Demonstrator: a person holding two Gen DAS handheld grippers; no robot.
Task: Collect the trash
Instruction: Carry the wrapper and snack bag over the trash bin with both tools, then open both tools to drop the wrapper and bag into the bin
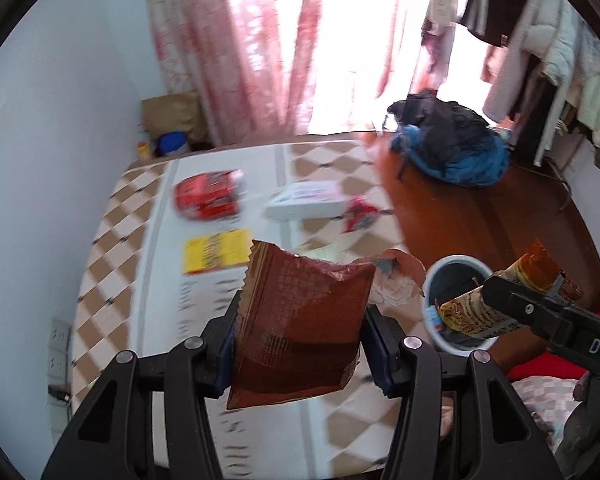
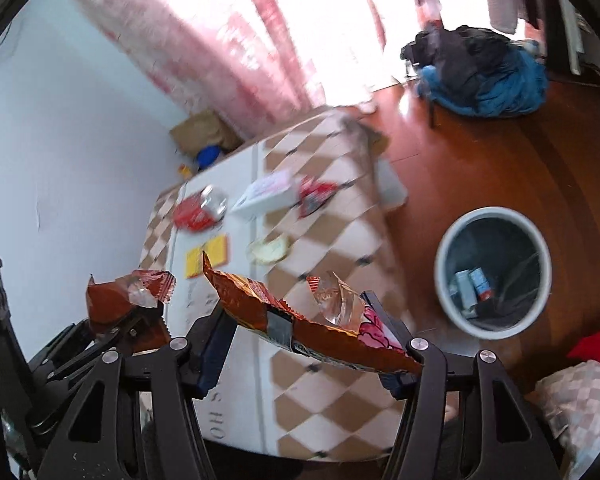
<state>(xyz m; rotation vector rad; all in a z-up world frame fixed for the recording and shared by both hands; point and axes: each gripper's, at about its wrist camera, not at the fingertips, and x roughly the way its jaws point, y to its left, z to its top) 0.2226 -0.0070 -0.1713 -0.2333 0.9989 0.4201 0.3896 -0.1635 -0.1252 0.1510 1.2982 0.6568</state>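
Brown wrapper [image 1: 300, 324] stands upright, torn top edge up, clamped in left gripper [image 1: 300, 344] above the checked table [image 1: 340, 432]; its print is too small to read. Orange wrapper [image 2: 300, 324] lies w/ long axis crosswise, pinched in right gripper [image 2: 304, 344], grey tape patch mid-pack. Gripper body reads "DAS". Tablecloth letters "HO". Trash bin [image 2: 494, 216] sits on wood floor [image 2: 500, 152] right of table, w/ bits inside.

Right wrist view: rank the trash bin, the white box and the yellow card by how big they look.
1. Trash bin, largest.
2. White box.
3. Yellow card, slightly smaller; it is partly hidden by a wrapper, so the last two are close.
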